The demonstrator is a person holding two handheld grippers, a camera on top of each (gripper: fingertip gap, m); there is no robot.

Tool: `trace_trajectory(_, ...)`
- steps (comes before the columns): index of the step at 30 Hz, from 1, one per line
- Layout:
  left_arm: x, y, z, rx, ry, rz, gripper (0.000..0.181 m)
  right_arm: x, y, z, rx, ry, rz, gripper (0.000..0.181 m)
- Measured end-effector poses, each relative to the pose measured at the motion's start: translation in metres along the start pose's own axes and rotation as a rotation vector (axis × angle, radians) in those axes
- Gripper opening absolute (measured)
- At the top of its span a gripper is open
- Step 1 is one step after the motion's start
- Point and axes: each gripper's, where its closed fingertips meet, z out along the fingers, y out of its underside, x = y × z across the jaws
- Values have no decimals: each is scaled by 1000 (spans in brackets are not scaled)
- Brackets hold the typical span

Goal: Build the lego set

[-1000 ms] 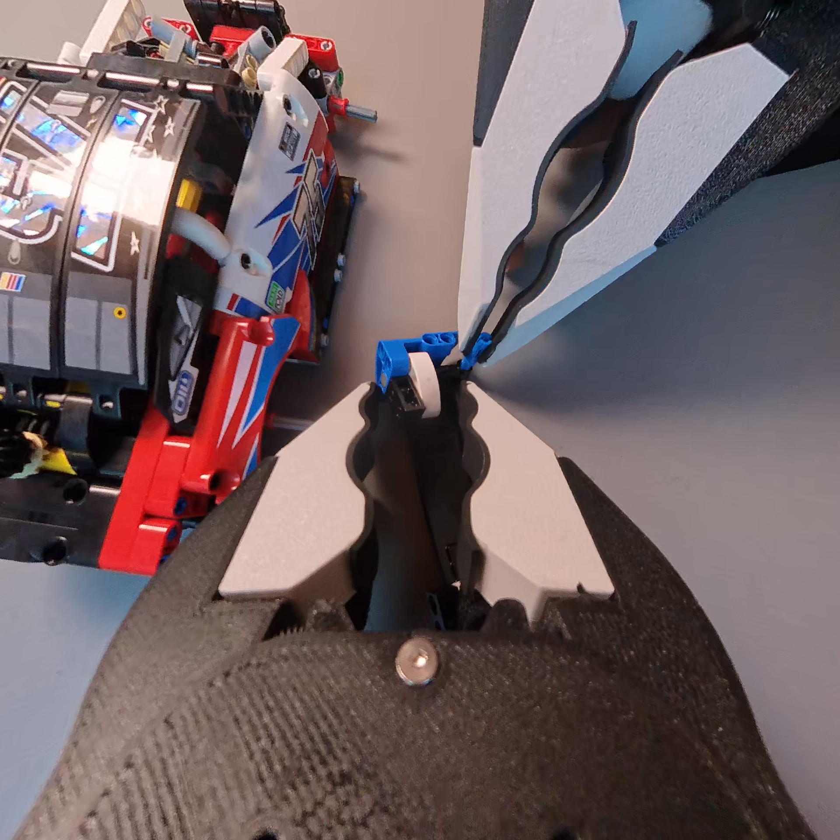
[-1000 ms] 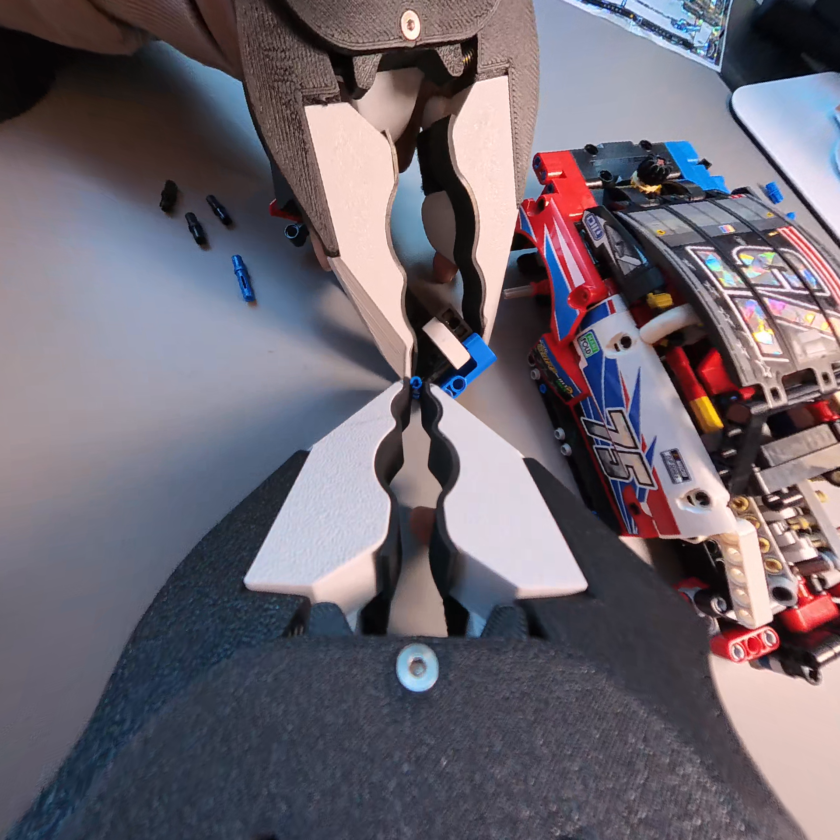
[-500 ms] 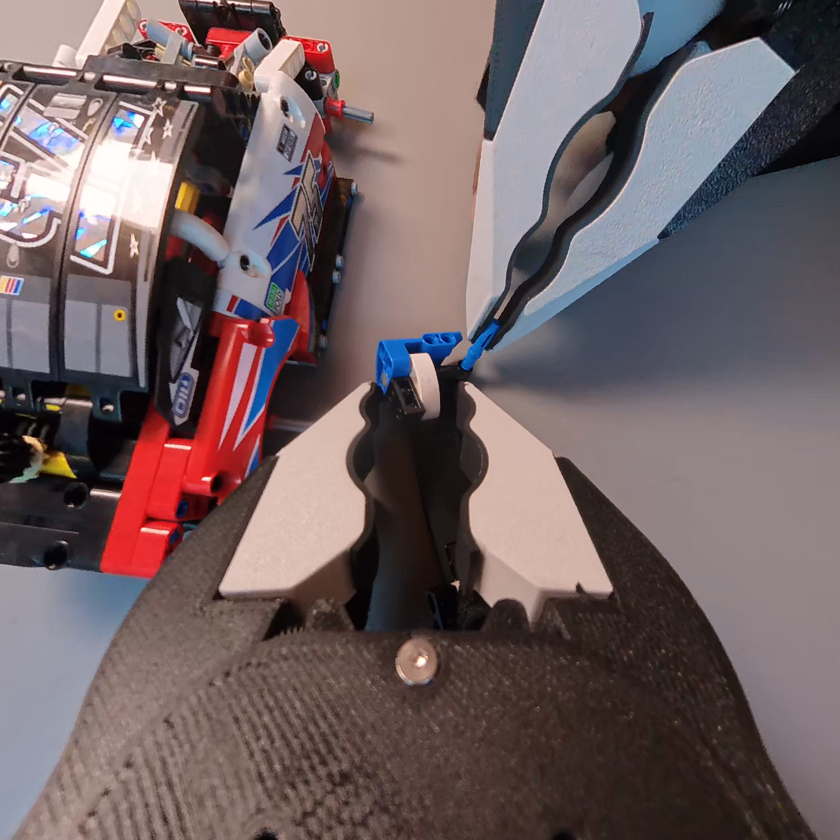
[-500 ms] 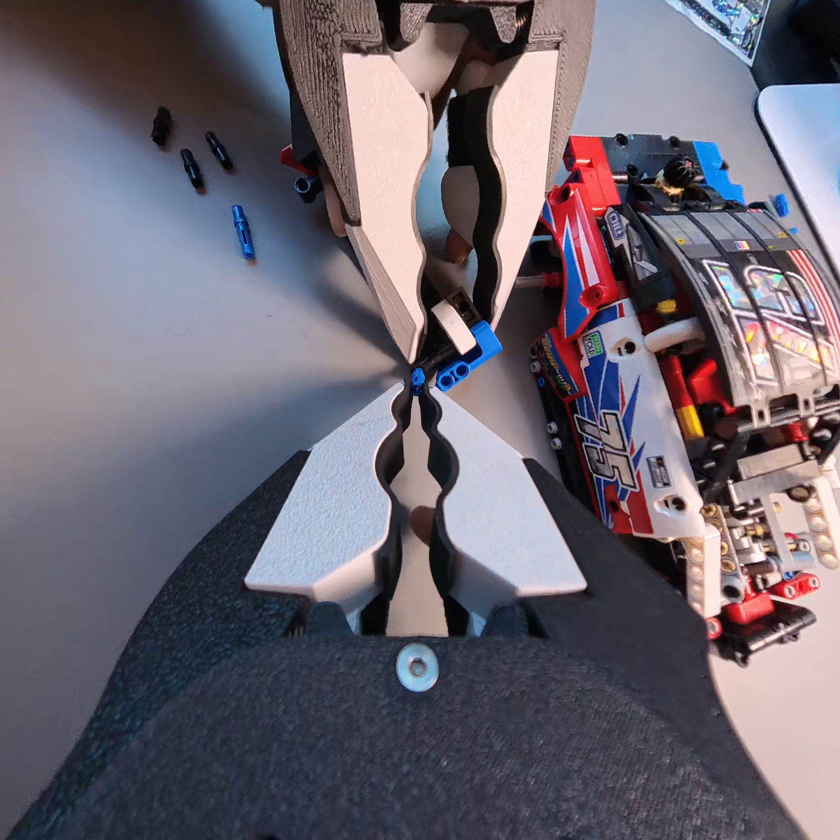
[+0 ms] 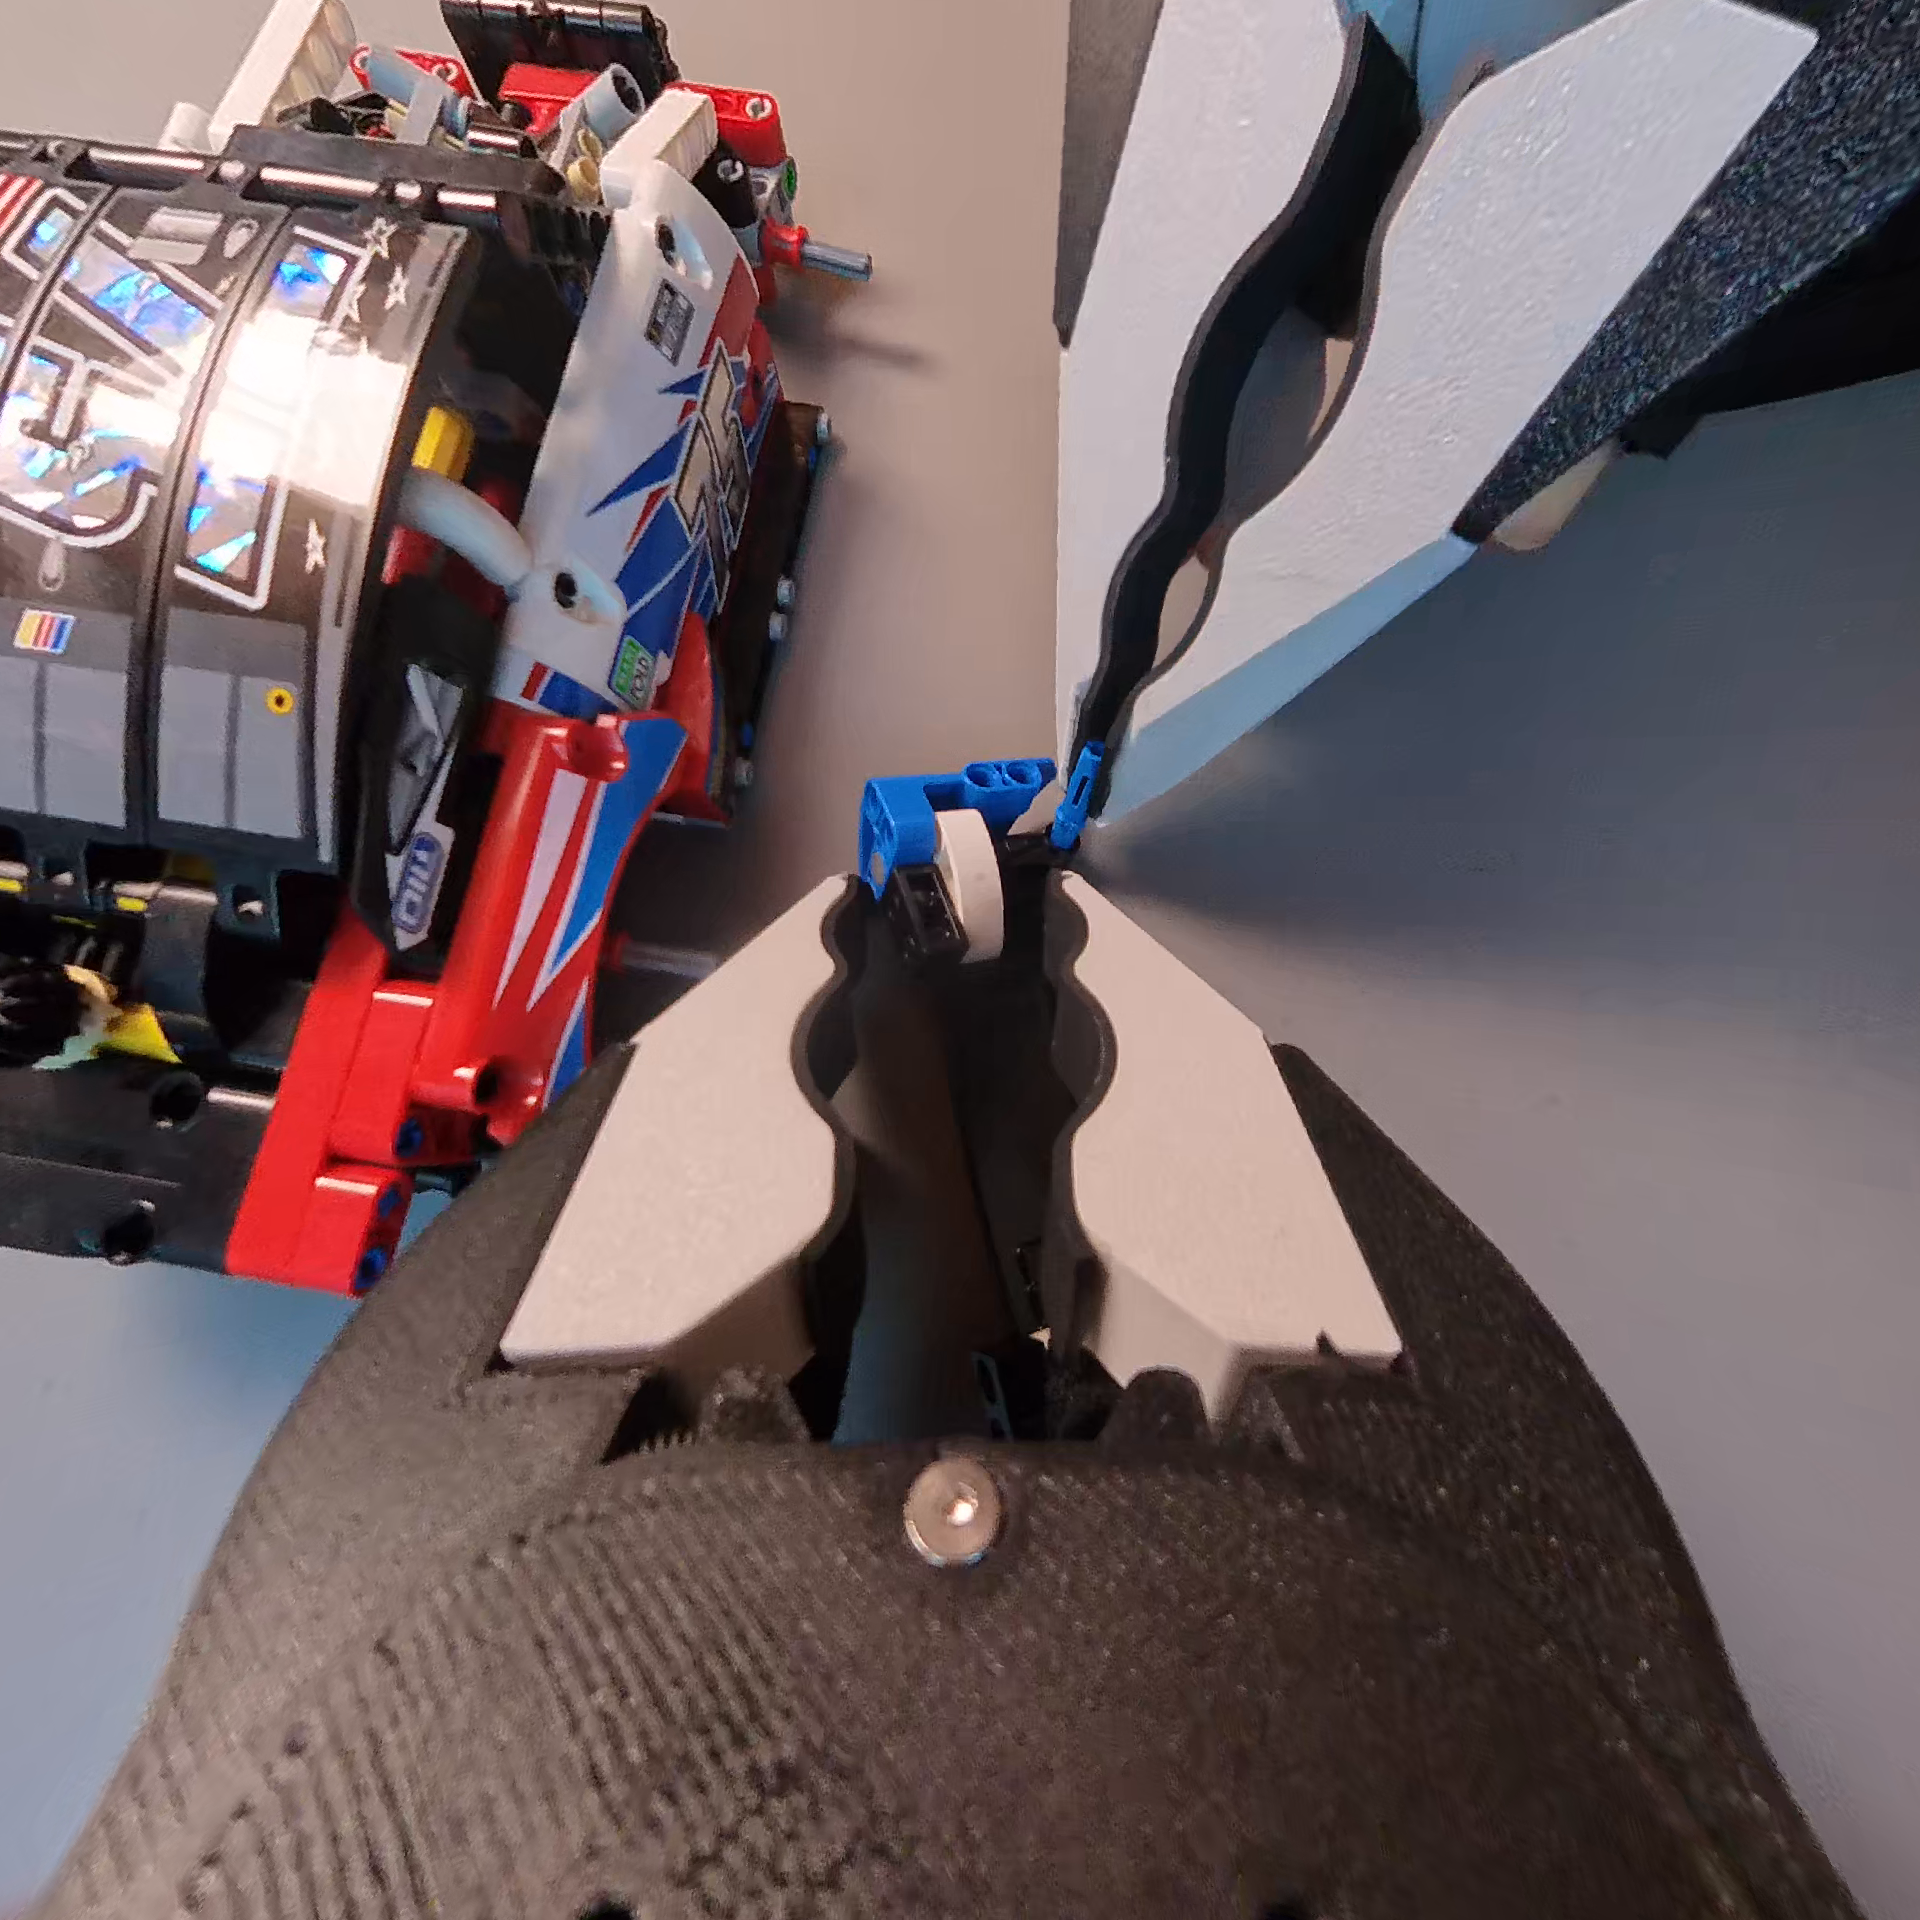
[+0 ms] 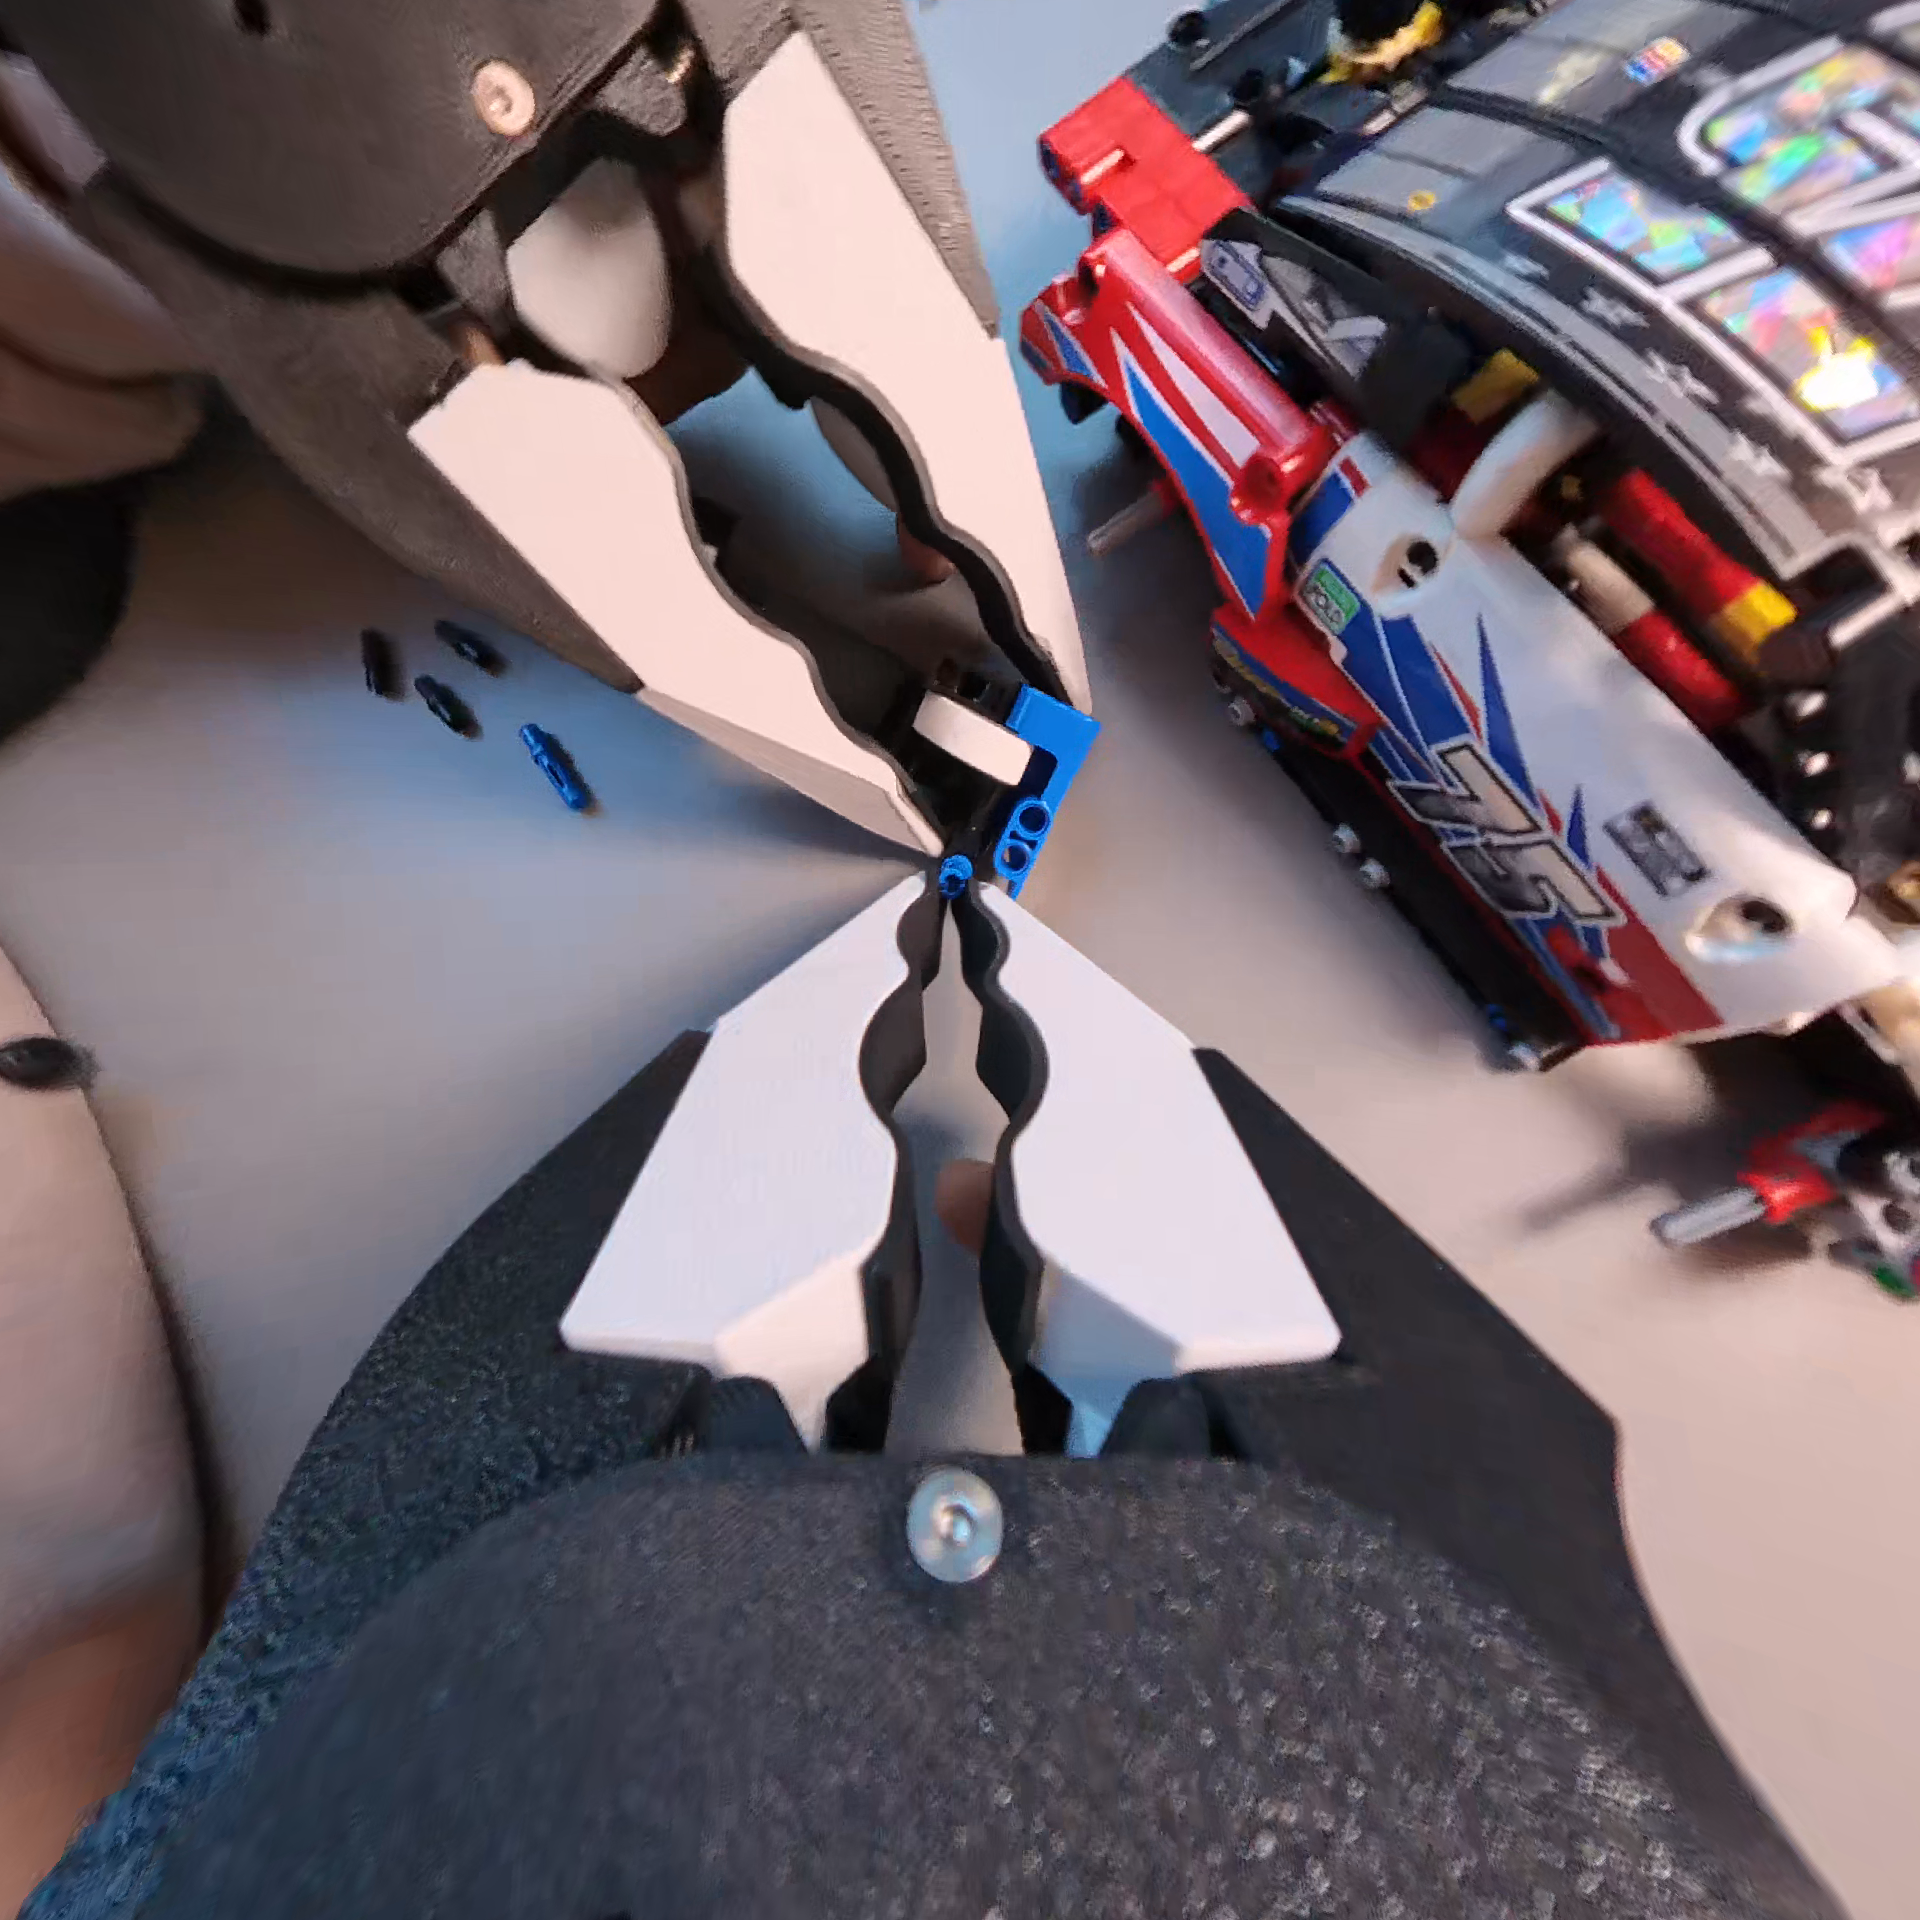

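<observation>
- Grey tabletop (image 5: 1558, 1039) underlies everything in both wrist views; matte, evenly lit.
- Left gripper (image 5: 951, 894): jaws drawn in on a small lego sub-assembly (image 5: 940, 862), clamped at the fingertips. The piece shows a blue angled beam, a white curved part and a black block, poking out past the tips.
- Right gripper (image 6: 951, 899): jaws pressed together on a small blue pin (image 6: 952, 871), gripped at the very tips, with its free end pointing away from the camera.
- In the left wrist view the right gripper (image 5: 1086, 790) comes in from the far right, tips angled down; the blue pin (image 5: 1072, 795) sits just beside the blue beam's end holes. Whether the pin touches the sub-assembly cannot be told.
- In the right wrist view the left gripper (image 6: 966, 769) reaches in from the far left, the sub-assembly (image 6: 1023, 764) at its tips, tip to tip with the right gripper.
- Lego car (image 5: 364, 623), the large build: red, white and blue side panels, black roof with shiny stickers. It lies on the table left of the grippers in the left wrist view, right of them (image 6: 1507, 571) in the right wrist view; near but apart from both.
- Loose pins on the table to the far left in the right wrist view: three black pins (image 6: 431, 681) and one loose blue pin (image 6: 556, 767), slightly blurred.
- Small red and grey part (image 6: 1787, 1195) lies at the right edge, blurred.
</observation>
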Motion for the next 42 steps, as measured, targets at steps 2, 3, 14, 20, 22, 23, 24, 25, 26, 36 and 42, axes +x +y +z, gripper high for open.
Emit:
trace_trajectory(2,0,0,0,2,-1,3,33,0,1,0,19,11,-7,0)
trace_trajectory(3,0,0,0,3,0,3,33,-1,3,1,5,32,-60,0)
trace_trajectory(14,-1,0,0,6,9,-8,34,-1,3,7,-250,124,-476,0)
trace_trajectory(20,0,1,0,-3,2,-17,33,0,3,4,-155,197,-419,2)
trace_trajectory(22,0,1,0,-4,1,-22,33,-1,-2,0,-91,220,-405,2)
trace_trajectory(23,0,1,0,-4,1,-23,33,-2,-2,-1,-77,225,-400,3)
trace_trajectory(24,0,1,0,-5,2,-24,32,-3,-1,-2,-74,230,-400,4)
trace_trajectory(25,0,1,0,-6,2,-25,32,-2,-2,-2,-62,241,-404,2)
trace_trajectory(26,0,1,0,-5,1,-27,32,-2,-2,-1,-56,246,-410,2)
trace_trajectory(36,0,1,0,-3,-13,-36,33,-2,-4,0,-72,255,-460,5)
trace_trajectory(42,-1,1,0,-4,-15,-39,33,-2,-3,3,-144,235,-519,2)
